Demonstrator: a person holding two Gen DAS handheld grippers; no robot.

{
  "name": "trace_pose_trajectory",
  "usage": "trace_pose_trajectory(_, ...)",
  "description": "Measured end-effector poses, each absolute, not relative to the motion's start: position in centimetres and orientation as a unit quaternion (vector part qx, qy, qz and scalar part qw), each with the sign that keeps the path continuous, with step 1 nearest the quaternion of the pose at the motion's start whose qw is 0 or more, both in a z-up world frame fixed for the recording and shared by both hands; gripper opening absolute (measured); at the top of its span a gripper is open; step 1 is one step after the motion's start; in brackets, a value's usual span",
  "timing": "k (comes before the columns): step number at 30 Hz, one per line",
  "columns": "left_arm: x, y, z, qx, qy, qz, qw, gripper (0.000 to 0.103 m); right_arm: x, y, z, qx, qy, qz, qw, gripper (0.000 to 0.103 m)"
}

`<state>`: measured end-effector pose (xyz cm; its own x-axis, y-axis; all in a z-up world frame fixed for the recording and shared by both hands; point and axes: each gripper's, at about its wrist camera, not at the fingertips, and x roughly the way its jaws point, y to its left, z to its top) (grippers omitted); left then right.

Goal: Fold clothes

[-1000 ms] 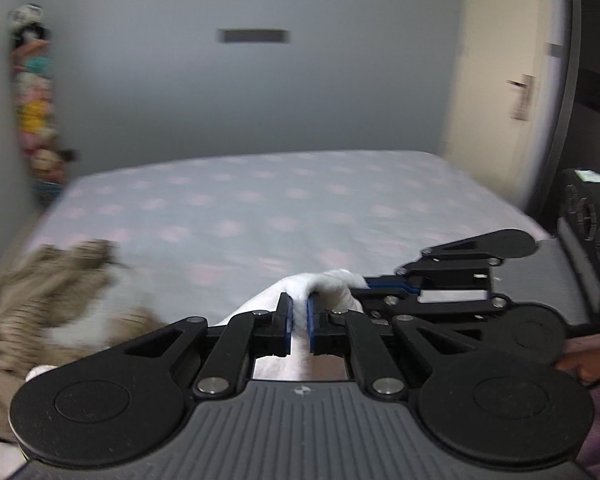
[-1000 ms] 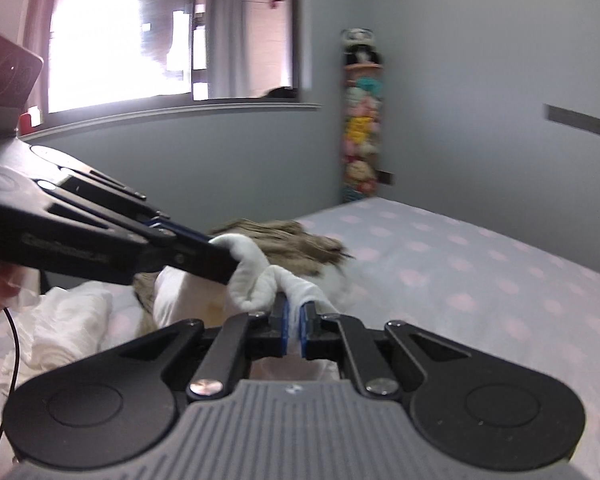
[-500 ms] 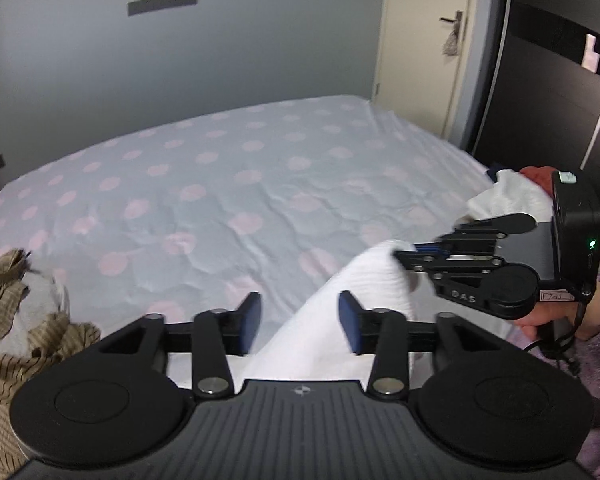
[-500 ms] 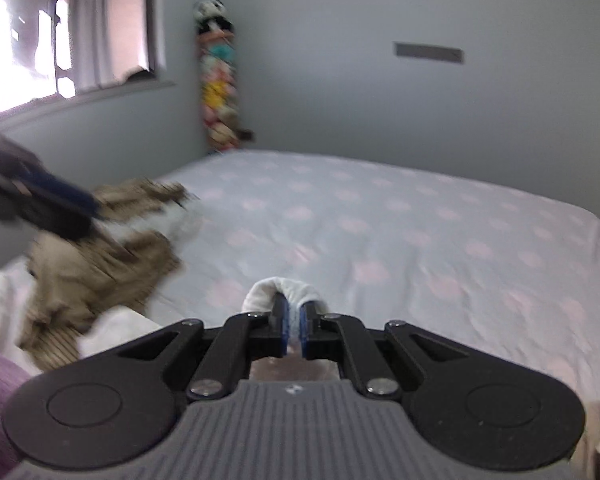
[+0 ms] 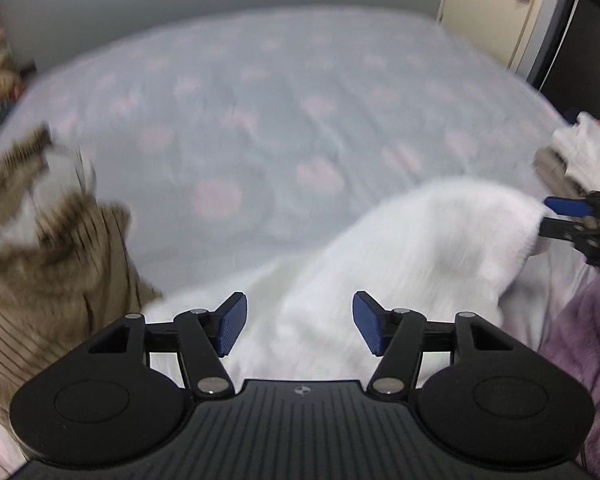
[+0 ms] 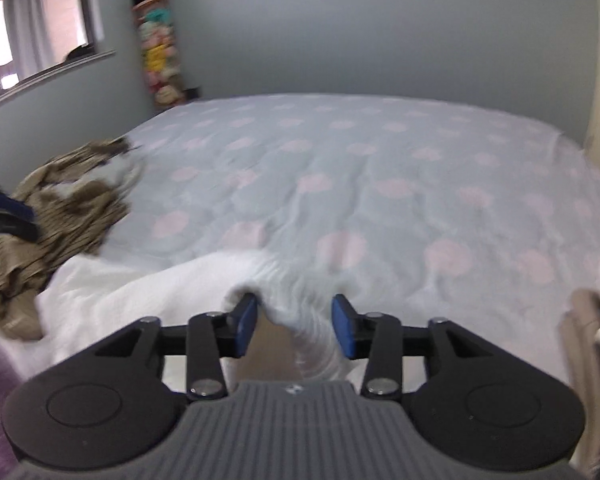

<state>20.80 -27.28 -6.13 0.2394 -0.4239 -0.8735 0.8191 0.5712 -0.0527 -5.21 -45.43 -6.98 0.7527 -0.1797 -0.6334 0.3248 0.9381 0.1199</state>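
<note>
Both jaws wide, holding nothing: left gripper (image 5: 296, 328) and right gripper (image 6: 294, 326) over white garment (image 5: 420, 240) at six o'clock on bed (image 6: 380, 184) (bunched, likely to crease).

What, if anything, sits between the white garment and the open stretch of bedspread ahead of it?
Nothing visible. The white knitted garment lies at the near edge of the pink-dotted grey bedspread, which is bare beyond it. The brown striped garment is bunched off to the left, beside that path.
</note>
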Motion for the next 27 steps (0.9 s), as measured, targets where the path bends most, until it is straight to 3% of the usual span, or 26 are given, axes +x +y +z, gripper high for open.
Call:
trace_pose_trajectory(3, 21.1, -27.3, -9.1, 0.224, 0.495, -0.414, 0.730, 0.057, -4.6, -43.8, -8.3, 0.128, 0.339, -0.106, 0.926, 0.070)
trace_pose_trajectory(7, 20.1, -28.4, -11.7, 0.266, 0.509, -0.435, 0.693, 0.057, -3.2, -41.4, -10.2, 0.135, 0.365, -0.068, 0.919, 0.071)
trace_pose_trajectory(12, 17.9, -30.7, -13.0, 0.307, 0.503, -0.482, 0.648, 0.060, -1.1, -38.6, -12.1, 0.097, 0.394, -0.032, 0.913, 0.085)
trace_pose_trajectory(19, 15.9, -33.7, -14.3, 0.347, 0.491, -0.518, 0.609, 0.063, 0.6, -37.9, -15.0, 0.053, 0.433, -0.014, 0.900, 0.083)
trace_pose_trajectory(21, 15.5, -34.5, -14.6, 0.356, 0.489, -0.525, 0.600, 0.063, 0.7, -38.1, -15.5, 0.046, 0.440, -0.014, 0.897, 0.055)
trace_pose_trajectory(23, 15.1, -34.9, -14.6, 0.359, 0.485, -0.530, 0.596, 0.064, 0.7, -38.6, -15.7, 0.048, 0.441, -0.019, 0.896, 0.040)
trace_pose_trajectory(24, 14.9, -35.2, -14.6, 0.361, 0.482, -0.532, 0.595, 0.063, 0.7, -39.0, -15.6, 0.053, 0.437, -0.022, 0.897, 0.025)
trace_pose_trajectory(27, 14.3, -36.0, -14.4, 0.364, 0.467, -0.538, 0.600, 0.064, 0.6, -40.5, -14.8, 0.067, 0.417, -0.038, 0.906, 0.015)
